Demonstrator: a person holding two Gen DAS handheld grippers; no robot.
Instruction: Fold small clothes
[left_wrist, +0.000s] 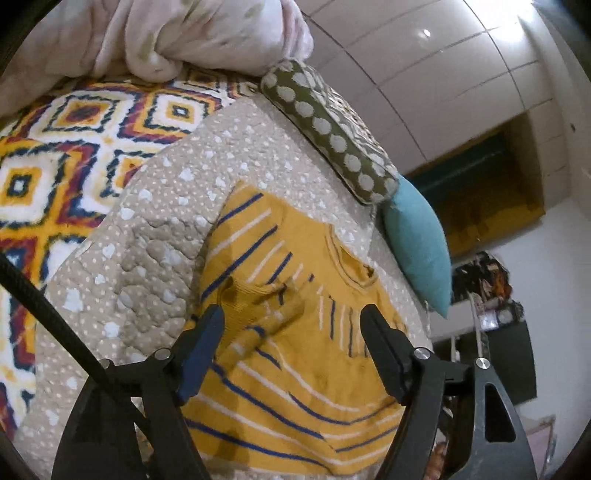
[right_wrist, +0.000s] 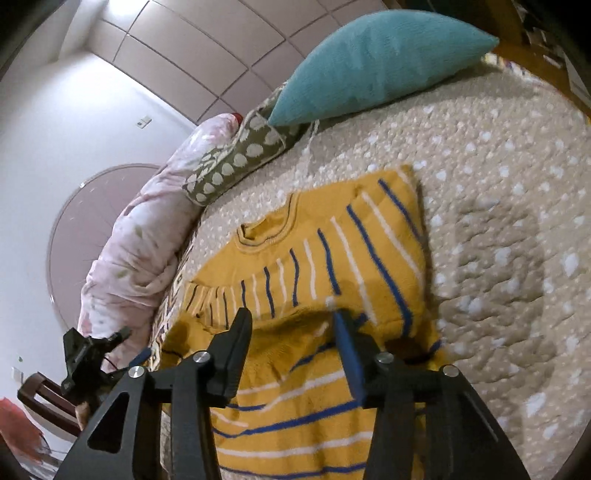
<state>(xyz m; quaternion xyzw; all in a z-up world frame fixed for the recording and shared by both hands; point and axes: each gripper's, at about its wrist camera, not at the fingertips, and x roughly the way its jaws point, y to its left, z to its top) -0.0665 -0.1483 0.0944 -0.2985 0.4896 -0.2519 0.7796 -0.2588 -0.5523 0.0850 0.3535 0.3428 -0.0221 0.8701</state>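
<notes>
Jaws of the left gripper (left_wrist: 291, 314) and right gripper (right_wrist: 291, 317) stand apart, holding nothing, above the yellow striped sweater (left_wrist: 295, 350), which lies partly folded on the quilted bed (right_wrist: 498, 221), apparently released so the fold settles.

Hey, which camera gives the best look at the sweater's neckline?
The right wrist view: the yellow striped sweater shows its whole collar, unblocked, above the gripper. The left wrist view shows the same collar, smaller and more foreshortened, partly rumpled.
</notes>
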